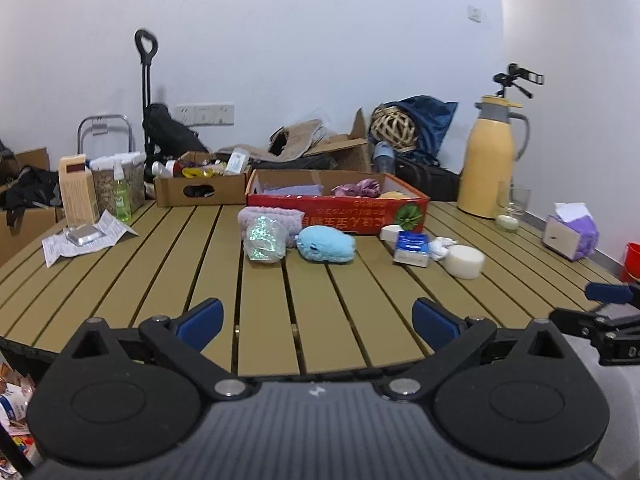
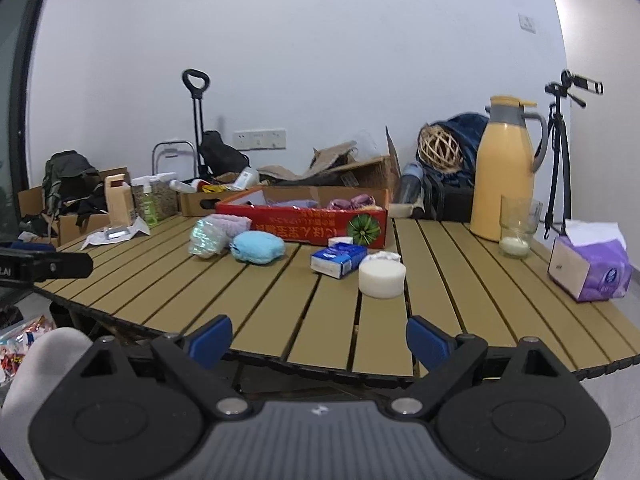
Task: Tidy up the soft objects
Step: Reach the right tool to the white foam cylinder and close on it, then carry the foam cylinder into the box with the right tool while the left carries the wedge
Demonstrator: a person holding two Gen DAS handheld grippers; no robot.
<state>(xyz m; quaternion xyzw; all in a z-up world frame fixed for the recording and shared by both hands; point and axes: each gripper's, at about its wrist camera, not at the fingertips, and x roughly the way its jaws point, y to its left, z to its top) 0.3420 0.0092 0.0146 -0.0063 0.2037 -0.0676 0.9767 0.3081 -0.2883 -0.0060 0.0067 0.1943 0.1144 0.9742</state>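
Both my left gripper (image 1: pixel 316 320) and right gripper (image 2: pixel 319 338) gape empty; some cloths fill the red box (image 1: pixel 340 204) at twelve o'clock, while blue plush (image 1: pixel 326 245), sponge (image 1: pixel 464 261) wait outside.

Left gripper (image 1: pixel 316 322) and right gripper (image 2: pixel 319 340): black linkage arms, silver pivot screws, blue pads (image 2: pixel 211 338), ribbed grey housing.

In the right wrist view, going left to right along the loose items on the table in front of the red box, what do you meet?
Iridescent pouch → blue plush → blue tissue pack → white round sponge → glass → purple tissue box.
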